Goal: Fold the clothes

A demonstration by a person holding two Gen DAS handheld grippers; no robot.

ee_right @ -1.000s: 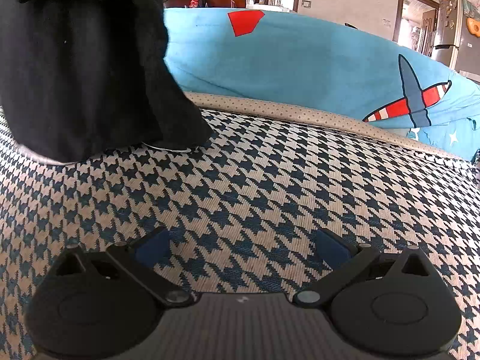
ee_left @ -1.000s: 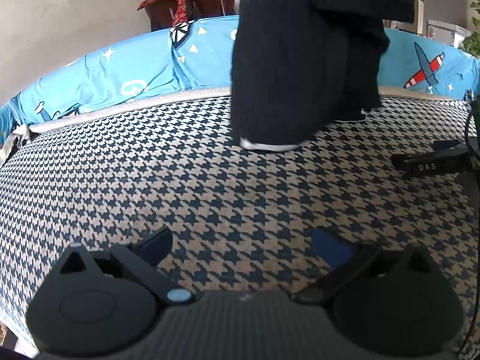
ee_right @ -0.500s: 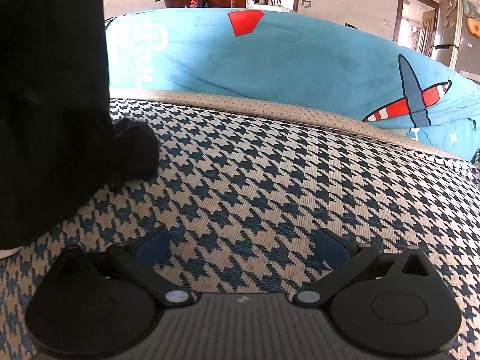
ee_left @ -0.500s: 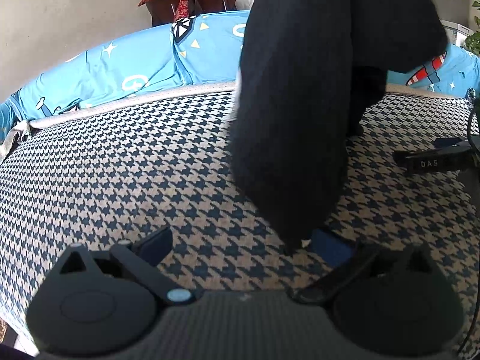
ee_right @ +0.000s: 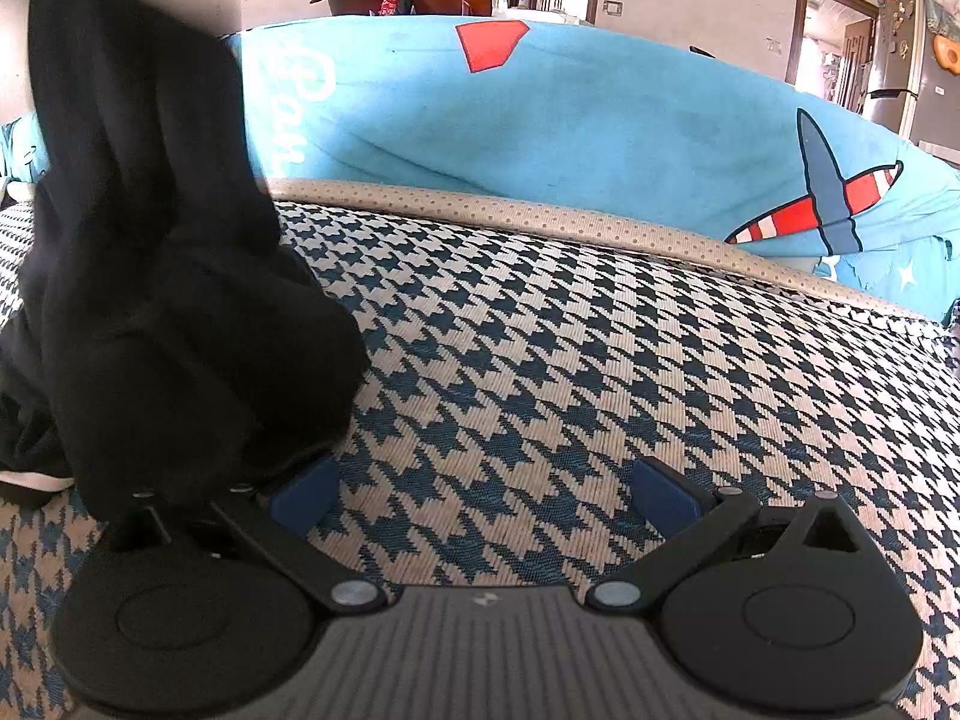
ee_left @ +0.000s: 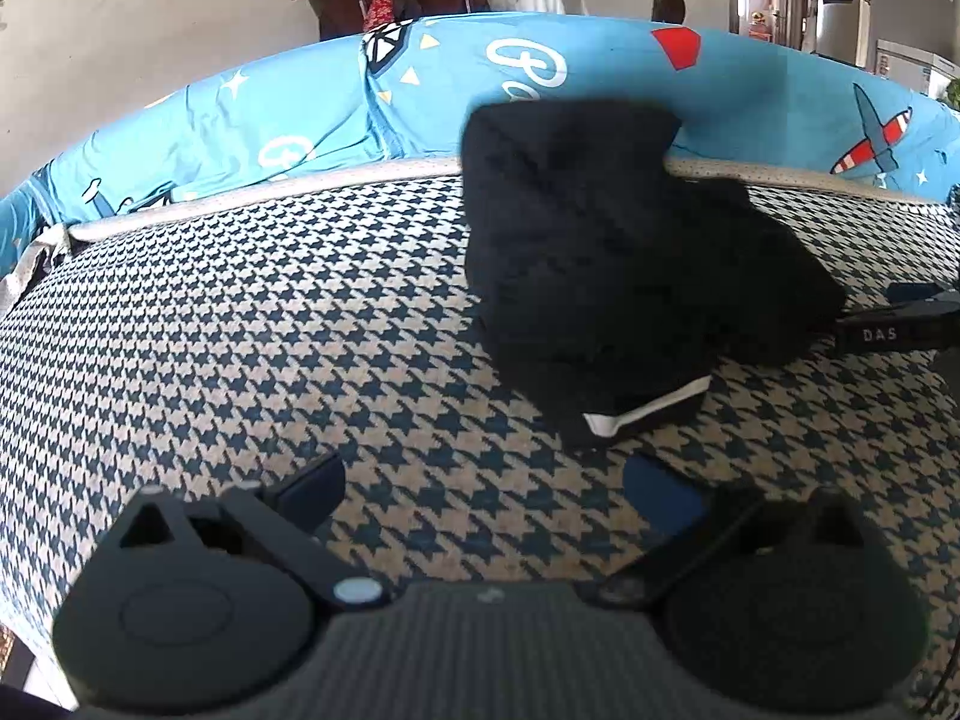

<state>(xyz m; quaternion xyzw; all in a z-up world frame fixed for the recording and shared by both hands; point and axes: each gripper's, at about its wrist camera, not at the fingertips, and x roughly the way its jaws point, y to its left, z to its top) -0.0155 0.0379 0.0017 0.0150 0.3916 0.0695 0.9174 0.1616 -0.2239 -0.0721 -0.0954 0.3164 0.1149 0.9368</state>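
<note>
houndstooth cover point(ee_left: 252, 324) lies bare left of the crumpled black garment point(ee_left: 624, 252), which blocks the right.

Light: bright daylight, glare at the far doorway point(ee_right: 831, 30).
Blur: the black garment point(ee_left: 612, 252) is smeared.
Distortion: strong fisheye bending, corners darkened.

L gripper point(ee_left: 483, 483), R gripper point(ee_right: 483, 486): jaws wide, empty.

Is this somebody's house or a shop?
Most likely a house. A blue cartoon bedsheet with aeroplanes lies behind the checked cloth surface where the black garment sits. A fridge with magnets and wooden doorways show behind.
</note>
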